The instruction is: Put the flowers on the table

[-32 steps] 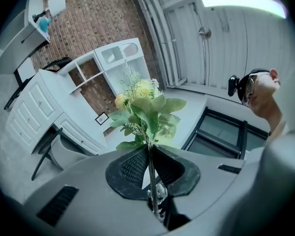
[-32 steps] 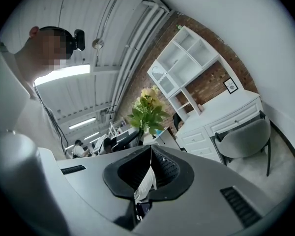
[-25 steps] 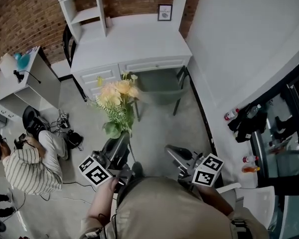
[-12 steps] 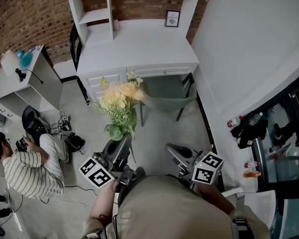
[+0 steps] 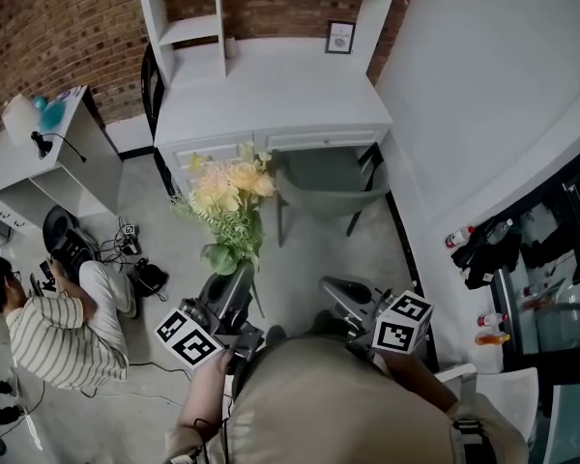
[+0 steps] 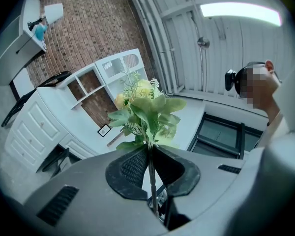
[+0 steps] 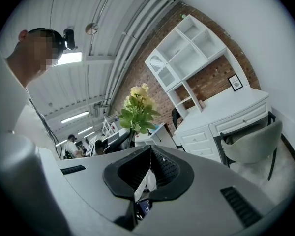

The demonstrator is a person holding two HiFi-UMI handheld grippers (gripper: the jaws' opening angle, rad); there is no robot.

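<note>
Left tongs (image 5: 240, 271) are pinching the thin green stem of the flowers (image 5: 227, 196). In the left gripper view the dark ribbed pads (image 6: 132, 167) close on that stem from both sides, and the bunch (image 6: 145, 107) rises beyond the tips, with pale yellow and cream blooms over broad green leaves. In the head view the bouquet is held in the air at the middle of the frame, over the grey floor (image 5: 309, 259). It is just below the front edge of the white worktop (image 5: 271, 90) and does not touch it. Right tongs (image 5: 331, 286) sit lower right of centre, apart from the flowers, with their pads pressed together at the tips and nothing between them. In the right gripper view the flowers (image 7: 137, 107) show above and left of those tips. Each tool carries a cube with square markers, one at lower left (image 5: 187, 336) and one at lower right (image 5: 403, 324). A grey chair (image 5: 329, 177) stands at the worktop's front, right of the blooms. A small framed picture (image 5: 340, 37) stands at the back of the worktop against the brick wall (image 5: 48, 27). A person in a striped shirt (image 5: 53, 322) sits on the floor at lower left.
</note>
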